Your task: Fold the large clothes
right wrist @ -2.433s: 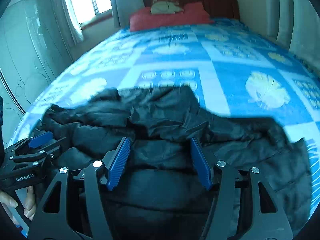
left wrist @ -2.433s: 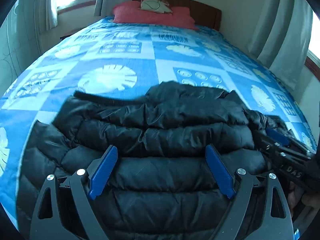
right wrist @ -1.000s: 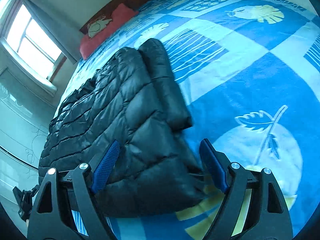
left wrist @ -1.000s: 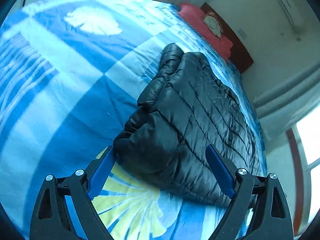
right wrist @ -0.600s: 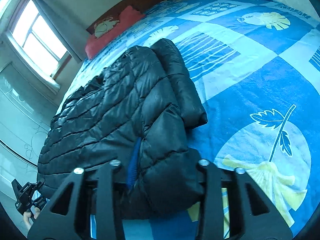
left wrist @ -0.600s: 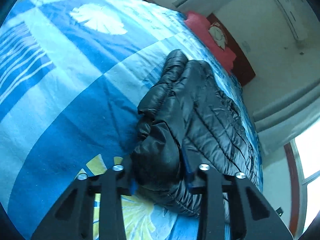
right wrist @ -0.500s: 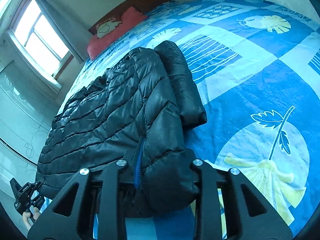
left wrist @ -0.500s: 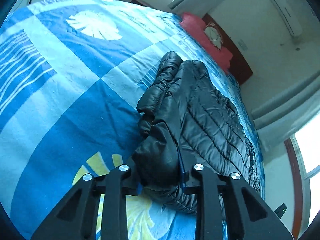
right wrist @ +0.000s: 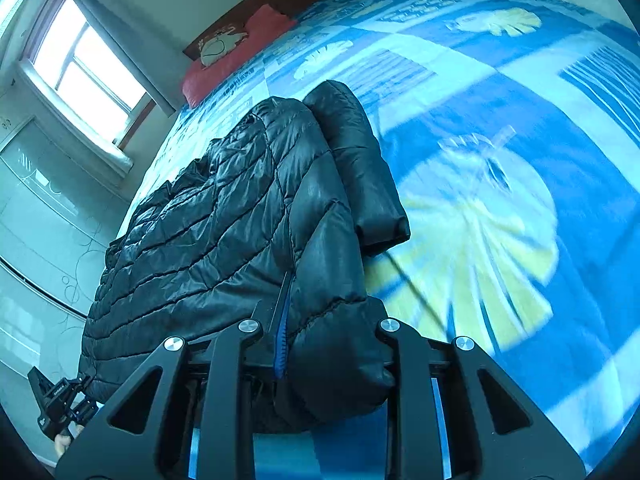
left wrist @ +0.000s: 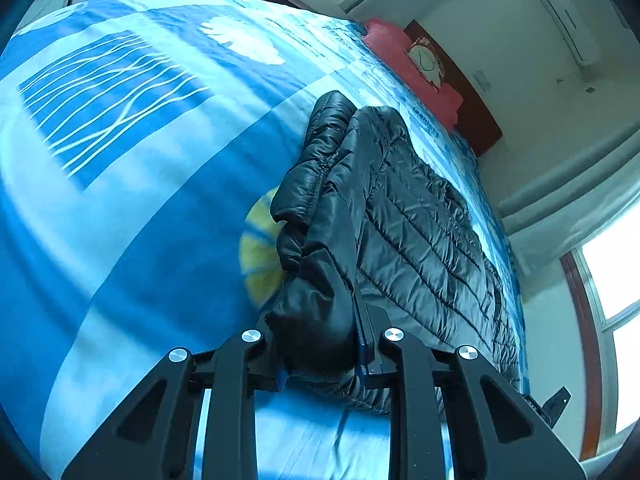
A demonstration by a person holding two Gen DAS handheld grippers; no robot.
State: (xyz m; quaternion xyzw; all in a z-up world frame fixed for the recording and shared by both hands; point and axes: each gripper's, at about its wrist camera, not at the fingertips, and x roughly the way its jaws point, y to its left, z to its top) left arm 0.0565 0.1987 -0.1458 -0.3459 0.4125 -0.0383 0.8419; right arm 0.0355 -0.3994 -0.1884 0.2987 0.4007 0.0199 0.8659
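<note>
A black quilted puffer jacket (left wrist: 416, 216) lies partly folded on the blue patterned bedspread (left wrist: 120, 184). My left gripper (left wrist: 320, 344) is shut on the jacket's near left corner and holds it raised off the bed. My right gripper (right wrist: 332, 352) is shut on the jacket's (right wrist: 224, 224) near right corner, also lifted. A folded sleeve (right wrist: 360, 168) lies along the jacket's right edge. The other gripper shows small at each view's bottom corner: the right one in the left wrist view (left wrist: 554, 402), the left one in the right wrist view (right wrist: 60, 400).
Red pillows (left wrist: 416, 68) and a small cushion (right wrist: 218, 46) sit at the headboard. Windows with curtains (right wrist: 84, 68) flank the bed. Bare bedspread (right wrist: 520, 160) spreads beyond the jacket on both sides.
Both grippers closed on the jacket's near corners, then lifted them; the bedspread now passes blurred beneath as the corners rise and move forward.
</note>
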